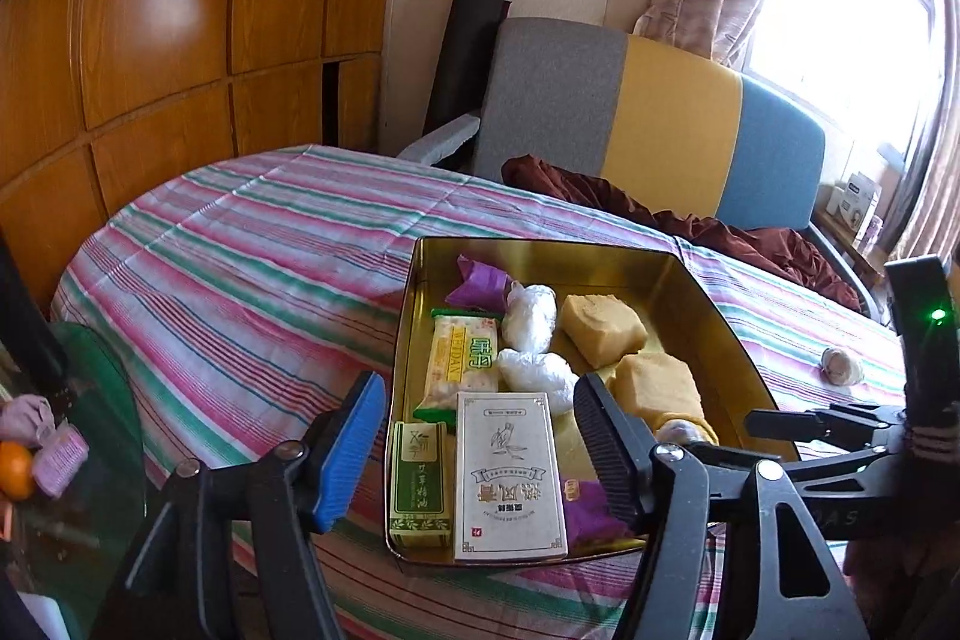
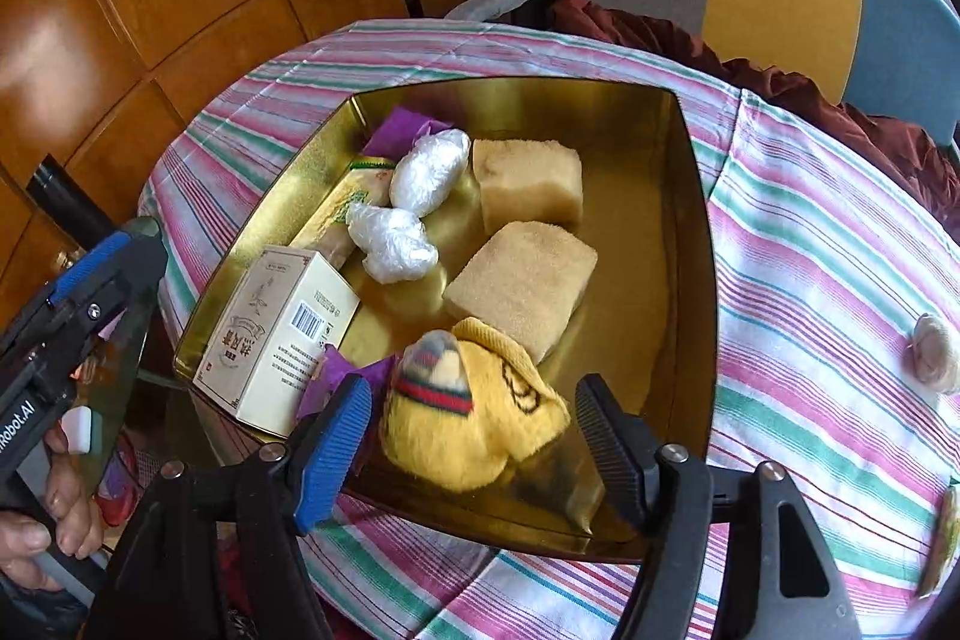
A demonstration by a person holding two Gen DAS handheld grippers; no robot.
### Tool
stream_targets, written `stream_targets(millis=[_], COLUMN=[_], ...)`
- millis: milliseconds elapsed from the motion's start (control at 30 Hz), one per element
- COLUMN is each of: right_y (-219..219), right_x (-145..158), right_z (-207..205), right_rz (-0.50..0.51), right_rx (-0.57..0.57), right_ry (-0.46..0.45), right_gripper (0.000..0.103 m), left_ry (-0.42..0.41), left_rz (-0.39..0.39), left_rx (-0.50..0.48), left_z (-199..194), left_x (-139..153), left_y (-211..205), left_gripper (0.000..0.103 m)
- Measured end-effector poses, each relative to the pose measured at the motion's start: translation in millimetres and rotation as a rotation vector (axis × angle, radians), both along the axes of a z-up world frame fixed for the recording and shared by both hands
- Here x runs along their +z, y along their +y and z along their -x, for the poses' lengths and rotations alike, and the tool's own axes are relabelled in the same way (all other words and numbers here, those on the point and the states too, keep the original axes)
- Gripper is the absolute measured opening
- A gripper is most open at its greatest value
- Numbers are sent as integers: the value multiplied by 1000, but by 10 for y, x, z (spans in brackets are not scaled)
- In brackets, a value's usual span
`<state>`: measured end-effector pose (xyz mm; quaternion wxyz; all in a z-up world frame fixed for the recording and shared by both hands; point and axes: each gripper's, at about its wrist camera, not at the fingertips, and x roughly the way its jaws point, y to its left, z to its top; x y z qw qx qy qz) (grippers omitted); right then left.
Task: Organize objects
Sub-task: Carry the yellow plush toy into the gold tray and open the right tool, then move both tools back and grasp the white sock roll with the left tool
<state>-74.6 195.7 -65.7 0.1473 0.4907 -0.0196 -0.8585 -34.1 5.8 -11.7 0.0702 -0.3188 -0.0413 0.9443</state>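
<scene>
Both grippers sit over the gold tin tray (image 1: pixel 420 280) on the striped tablecloth (image 1: pixel 240 244), and both are spread wide with nothing between the pads. The left gripper (image 1: pixel 480 451) hangs over the tray's near end, its jaws standing apart either side of the white box (image 1: pixel 509 478), which lies flat there with the slim green box (image 1: pixel 419 484) just beside it. Behind those lies the cracker packet (image 1: pixel 459 361), then a purple wrapper (image 1: pixel 480 283) at the far corner. 2 white plastic-wrapped bundles (image 1: pixel 531 340) sit touching each other mid-tray, and 2 tan sponge-like blocks (image 1: pixel 603 328) lie beside them toward the right wall. Over on the right wrist view, the right gripper (image 2: pixel 471 445) is open around the yellow plush toy (image 2: pixel 480 424), which rests in the tray's near end; the toy looks blurred, and the fingers (image 2: pixel 333 448) stand clear of it on each side. A purple wrapper (image 2: pixel 336 376) lies between the toy and the white box. Outside the tray, a small pale round object (image 2: pixel 936 352) sits alone on the cloth to the right, well apart. A grey, yellow and blue chair (image 1: pixel 660 118) stands behind the table with dark red fabric (image 1: pixel 690 220) draped on it.
</scene>
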Motion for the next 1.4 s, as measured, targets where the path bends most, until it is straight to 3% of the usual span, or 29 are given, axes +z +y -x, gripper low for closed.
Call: stream_targets(millis=[467, 733, 1067, 1400], right_y=[283, 788, 1882, 3371], right_x=[375, 411, 369, 247], right_z=[-239, -330, -481, -669], right_rz=[-7, -8, -30, -71], right_rx=[-102, -224, -463, -824], right_ry=[139, 137, 89, 77], right_gripper=[72, 72, 72, 72], left_ry=[-2, 1, 18, 24], left_rz=[48, 79, 115, 145], left_rx=[-28, -78, -165, -262], left_z=[-81, -118, -149, -149], left_x=[79, 116, 178, 222], left_y=[198, 412, 758, 1203], left_gripper=[72, 73, 76, 78])
